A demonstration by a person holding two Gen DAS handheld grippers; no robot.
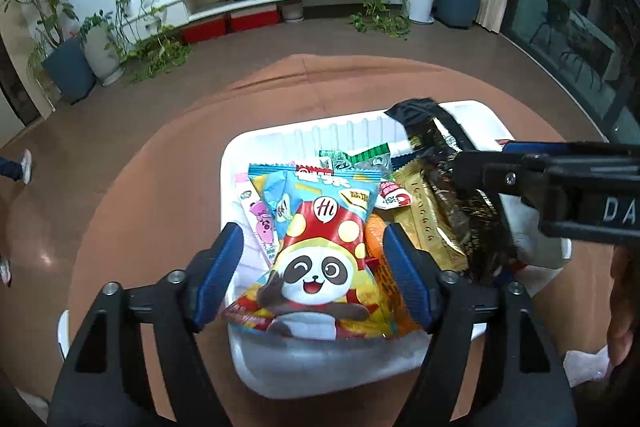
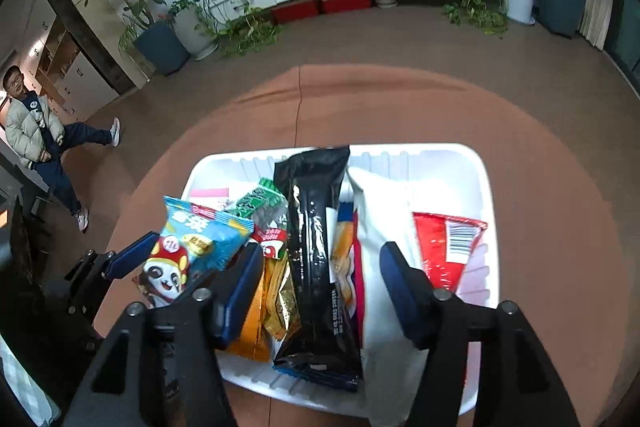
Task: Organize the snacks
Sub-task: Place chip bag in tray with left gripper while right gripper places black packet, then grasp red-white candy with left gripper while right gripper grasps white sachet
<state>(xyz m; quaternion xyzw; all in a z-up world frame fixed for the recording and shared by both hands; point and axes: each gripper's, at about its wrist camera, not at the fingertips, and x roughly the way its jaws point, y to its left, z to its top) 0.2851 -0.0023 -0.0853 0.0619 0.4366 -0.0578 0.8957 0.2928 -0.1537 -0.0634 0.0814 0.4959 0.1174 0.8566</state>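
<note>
**A:** What does your left wrist camera show?

**B:** My left gripper (image 1: 314,267) stands over the near end of the white tray (image 1: 256,143), which sits on the brown tablecloth (image 1: 160,187). My jaws are parted wide. The panda snack bag (image 1: 320,259) lies between my blue pads (image 1: 222,267) at the tray's near-left end, and neither pad presses on it. Right of it in the tray lie a gold packet (image 1: 424,223) and a dark glossy packet (image 1: 468,203). My other gripper reaches in across the tray's right side.

**A:** And the right wrist camera?

**B:** My right gripper (image 2: 316,287) hangs above the tray's middle, jaws also wide. The dark glossy packet (image 2: 316,247) lies lengthwise between my pads, resting loose on the tray with gaps on both sides. A white bag (image 2: 384,227) sits just right of it, and a red packet (image 2: 444,251) lies further right in the tray. The panda bag (image 2: 188,251) is at the tray's left end, between my left fingers (image 2: 128,259).
</note>
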